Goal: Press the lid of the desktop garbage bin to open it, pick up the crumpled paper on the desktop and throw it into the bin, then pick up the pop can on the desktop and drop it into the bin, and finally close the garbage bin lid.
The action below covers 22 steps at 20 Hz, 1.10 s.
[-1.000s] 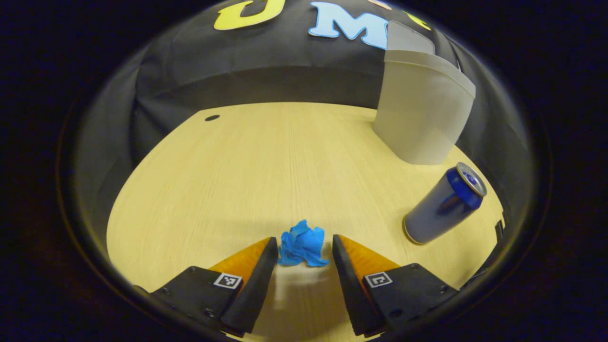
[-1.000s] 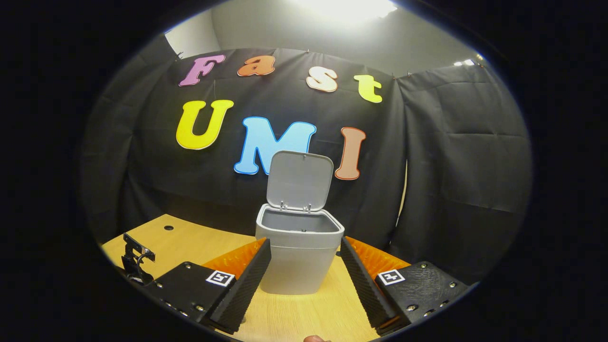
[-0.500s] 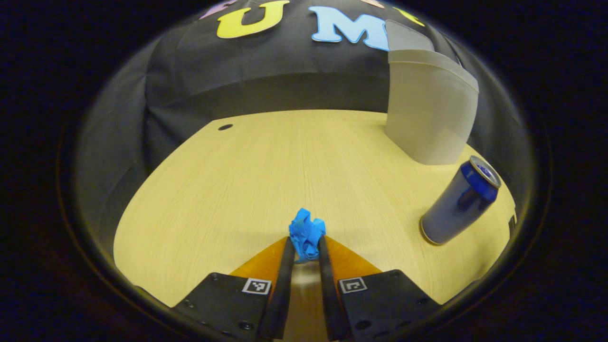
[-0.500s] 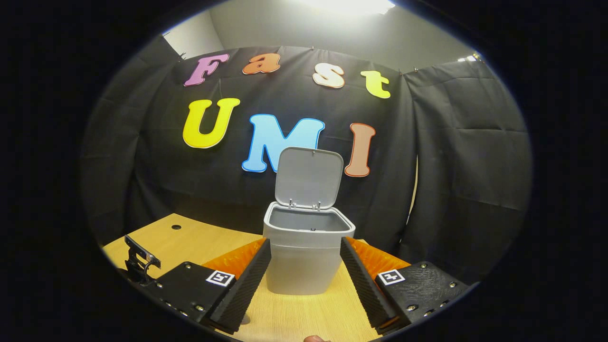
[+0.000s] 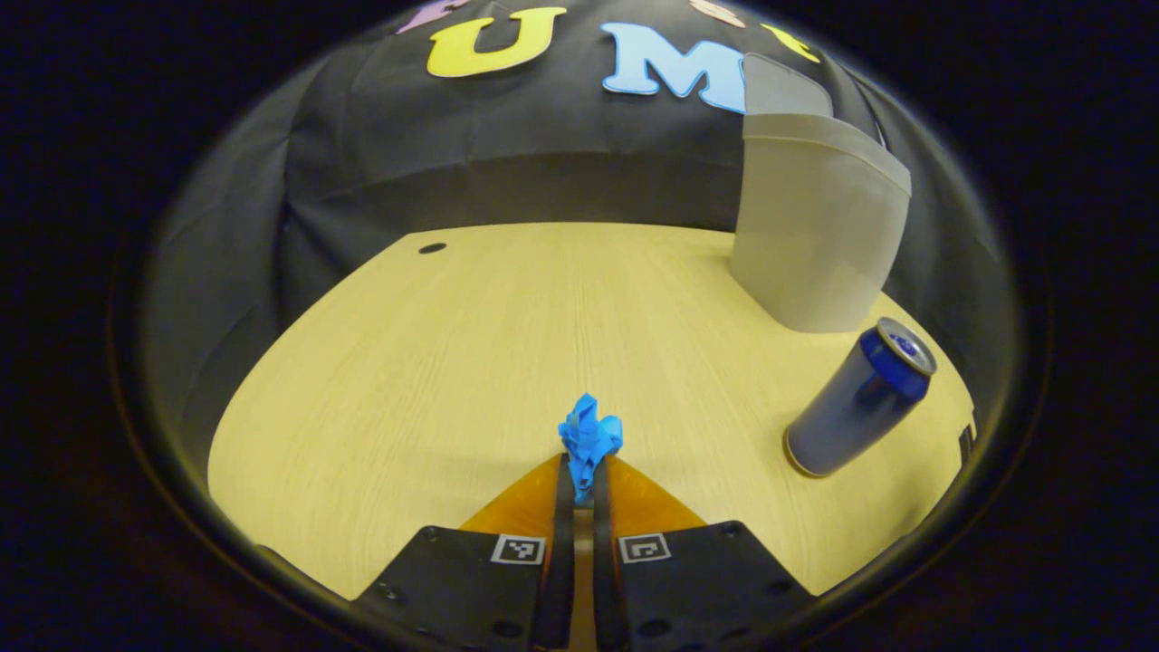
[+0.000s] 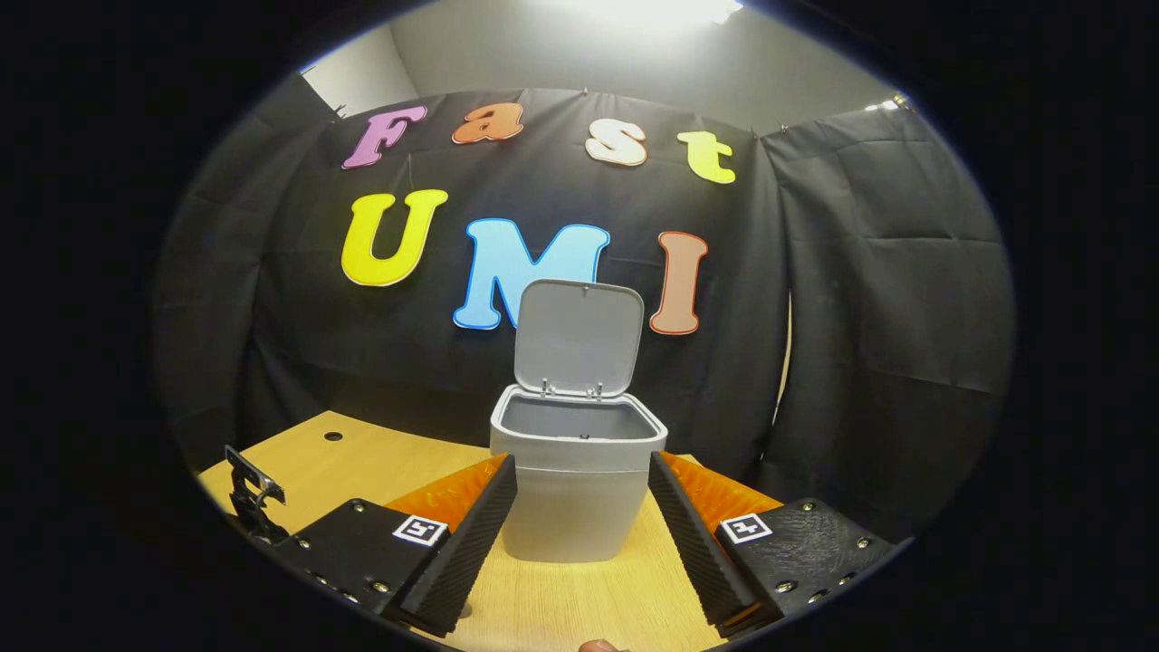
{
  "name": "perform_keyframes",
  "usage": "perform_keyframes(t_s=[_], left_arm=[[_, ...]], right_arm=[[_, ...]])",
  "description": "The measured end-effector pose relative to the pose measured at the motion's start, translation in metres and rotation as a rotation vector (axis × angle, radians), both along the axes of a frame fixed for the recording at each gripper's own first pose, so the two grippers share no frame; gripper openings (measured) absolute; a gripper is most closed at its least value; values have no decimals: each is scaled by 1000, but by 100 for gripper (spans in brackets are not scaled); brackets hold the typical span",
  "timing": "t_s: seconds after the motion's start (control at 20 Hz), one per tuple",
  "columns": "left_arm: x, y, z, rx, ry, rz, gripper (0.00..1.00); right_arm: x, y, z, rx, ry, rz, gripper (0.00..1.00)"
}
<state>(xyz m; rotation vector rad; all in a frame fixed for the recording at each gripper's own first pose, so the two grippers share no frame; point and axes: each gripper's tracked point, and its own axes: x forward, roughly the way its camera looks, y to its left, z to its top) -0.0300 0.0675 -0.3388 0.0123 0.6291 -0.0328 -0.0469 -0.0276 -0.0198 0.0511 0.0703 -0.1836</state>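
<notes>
The left gripper (image 5: 579, 466) has its two fingers drawn in tight on the blue crumpled paper (image 5: 589, 435), which sticks up out of the tips as a squashed tuft just above the wooden desktop (image 5: 453, 362). So the paper is caught, and the step in hand is carrying it to the grey garbage bin (image 5: 815, 235), which stands toward the far right of the desk with its lid (image 6: 578, 337) tipped up against the black cloth.

From where the left gripper sits, the blue pop can (image 5: 856, 398) stands upright between the paper and the bin, a little to the near side. To my eye the clean way is to lift first, well clear of the can's top, then swing across and over the bin's rim before letting go. The pinch looks to take only the lower part of the wad, so a steady carry without jerks seems wise; a light ball like this could slip or catch on a finger at release. Opening right over the middle of the mouth (image 6: 578, 418) should settle that.

The right gripper (image 6: 579, 493) hangs in front of the bin, fingers spread wide, holding nothing, the bin framed between them but farther off. It would do well to keep out of the left one's path.
</notes>
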Motion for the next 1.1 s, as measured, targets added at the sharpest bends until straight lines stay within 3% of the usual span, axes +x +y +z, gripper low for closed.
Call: perform_keyframes(t_s=[0.7, 1.1], left_arm=[[44, -75, 137, -39, -243, -124, 15], [75, -126, 203, -78, -371, -184, 17]], right_arm=[[14, -13, -6, 53, -31, 32, 94], [17, -36, -9, 48, -40, 1, 94]])
